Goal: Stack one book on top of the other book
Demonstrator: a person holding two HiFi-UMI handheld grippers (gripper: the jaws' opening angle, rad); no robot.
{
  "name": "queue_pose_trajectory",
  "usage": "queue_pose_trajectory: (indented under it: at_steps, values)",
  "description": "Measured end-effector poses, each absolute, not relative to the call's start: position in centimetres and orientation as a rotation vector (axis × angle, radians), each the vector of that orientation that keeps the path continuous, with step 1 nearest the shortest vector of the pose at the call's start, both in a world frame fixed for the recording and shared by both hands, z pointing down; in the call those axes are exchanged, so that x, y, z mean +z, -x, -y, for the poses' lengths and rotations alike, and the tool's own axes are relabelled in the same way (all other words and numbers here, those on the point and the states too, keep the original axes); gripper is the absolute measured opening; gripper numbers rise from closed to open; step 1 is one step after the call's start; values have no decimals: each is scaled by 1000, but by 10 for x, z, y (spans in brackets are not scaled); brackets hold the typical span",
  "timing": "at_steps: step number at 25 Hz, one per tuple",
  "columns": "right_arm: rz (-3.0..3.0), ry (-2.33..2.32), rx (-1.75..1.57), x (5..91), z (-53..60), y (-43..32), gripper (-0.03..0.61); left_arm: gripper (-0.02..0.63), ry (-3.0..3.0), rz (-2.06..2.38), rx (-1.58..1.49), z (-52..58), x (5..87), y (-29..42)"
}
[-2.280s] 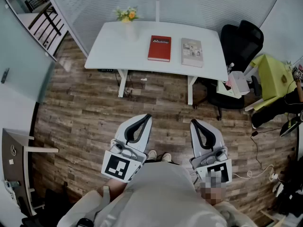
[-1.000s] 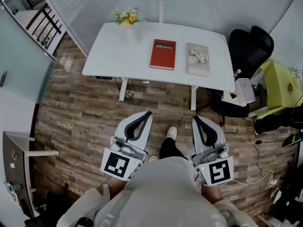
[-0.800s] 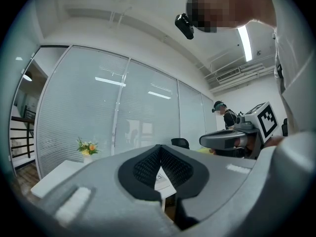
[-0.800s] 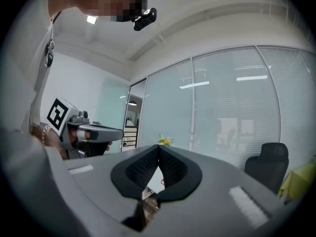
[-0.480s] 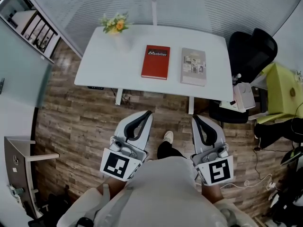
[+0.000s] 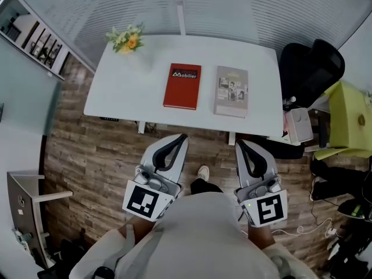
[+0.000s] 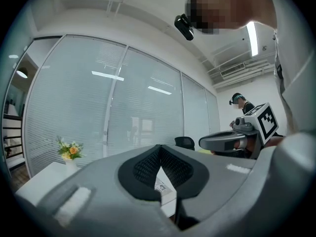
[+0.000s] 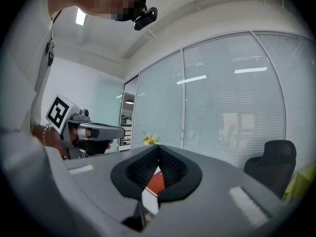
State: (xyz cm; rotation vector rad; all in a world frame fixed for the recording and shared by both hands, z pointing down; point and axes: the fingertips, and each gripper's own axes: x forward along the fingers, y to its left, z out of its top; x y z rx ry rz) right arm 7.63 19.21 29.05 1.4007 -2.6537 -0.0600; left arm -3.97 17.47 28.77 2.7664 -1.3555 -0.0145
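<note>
A red book (image 6: 182,86) and a grey book (image 6: 231,91) lie flat side by side on the white table (image 6: 122,92), the red one to the left. My left gripper (image 6: 182,137) and right gripper (image 6: 238,143) are both shut and empty, held level over the wooden floor just short of the table's near edge. Through the left gripper's (image 7: 161,148) shut jaws a sliver of the grey book (image 7: 163,186) shows. Between the right gripper's (image 8: 159,148) jaws I see a bit of the red book (image 8: 155,181).
A vase of flowers (image 6: 125,39) stands at the table's far left corner. A black office chair (image 6: 305,63) and a yellow-green box (image 6: 349,115) sit to the right of the table. Glass partitions run behind it. Cables lie on the floor at right.
Both grippers have moved forward together toward the table, staying shut. The table and books now sit nearer and lower in the head view.
</note>
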Motion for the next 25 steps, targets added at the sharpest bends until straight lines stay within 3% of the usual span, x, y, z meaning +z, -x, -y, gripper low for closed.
queue_pose_trajectory:
  at_steps: [25]
  values:
    - [2660, -1368, -46, 299, -104, -91, 5, 5, -2741, 1364, -21, -86, 298, 23]
